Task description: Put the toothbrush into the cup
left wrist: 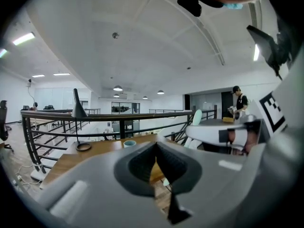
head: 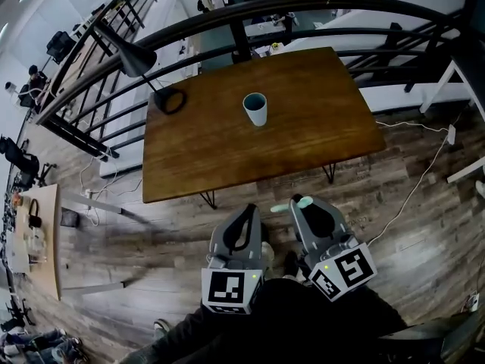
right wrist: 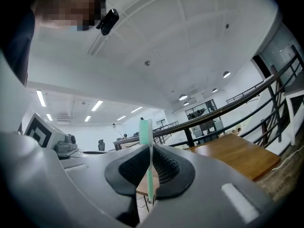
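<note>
Starting on the left, the lamp [head: 132, 55] stood at the table's [head: 227, 158] far left corner, with its ring base flat on the wood. Your left gripper [head: 248, 208] hung over the floor [head: 136, 233], just short of the table's near edge and not touching it. In the left gripper view its jaws met at the tips with nothing between them. That's a bit hard to call with the wide lens, but it looked closed and empty to me.

The cup [head: 255, 109] stood upright around the middle of the table, mouth up, alone and well apart from both your grippers.

Your right gripper [head: 300, 203] sat just beside the left one, also over the floor and short of the table edge. Its jaws were clamped on the toothbrush [right wrist: 148, 165], gripping the handle. In the right gripper view the bristle head poked out past the jaw tips. From the head view the brush lay crosswise at the tips, sticking out on both sides.
</note>
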